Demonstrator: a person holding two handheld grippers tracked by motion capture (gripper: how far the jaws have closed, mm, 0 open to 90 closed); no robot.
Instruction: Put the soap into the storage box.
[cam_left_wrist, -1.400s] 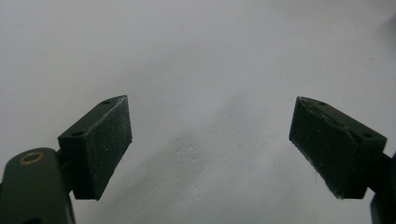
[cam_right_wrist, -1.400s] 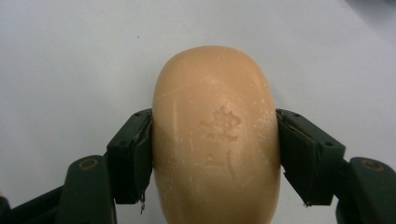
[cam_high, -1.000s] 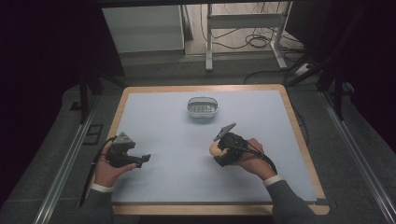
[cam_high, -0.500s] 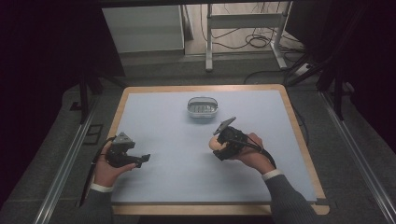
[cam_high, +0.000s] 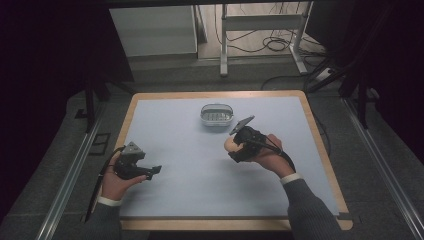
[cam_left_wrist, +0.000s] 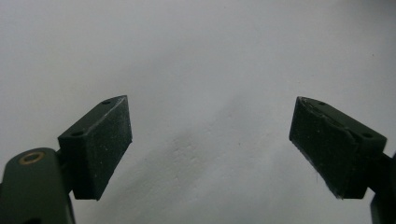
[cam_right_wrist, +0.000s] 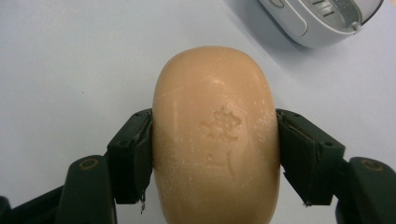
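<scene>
My right gripper (cam_right_wrist: 215, 140) is shut on a tan oval bar of soap (cam_right_wrist: 217, 135) with a stamped mark, its jaws pressing on both long sides. From above, the right gripper (cam_high: 235, 148) holds the soap (cam_high: 229, 145) over the middle of the mat, just in front and right of a grey soap dish (cam_high: 216, 114). That dish (cam_right_wrist: 322, 18) shows at the top right of the right gripper view. My left gripper (cam_high: 152, 170) stands open near the mat's front left, its jaws (cam_left_wrist: 210, 144) wide apart over bare mat with nothing between them.
A pale blue mat (cam_high: 190, 165) covers a table with a wooden rim (cam_high: 320, 145). Beyond the far edge stand a white cabinet (cam_high: 155, 30), metal frame legs (cam_high: 224, 45) and cables on the floor. Metal rails (cam_high: 70, 175) run along both sides.
The right gripper has carried the soap a little farther forward and left, toward the soap dish. The left gripper has stayed in place.
</scene>
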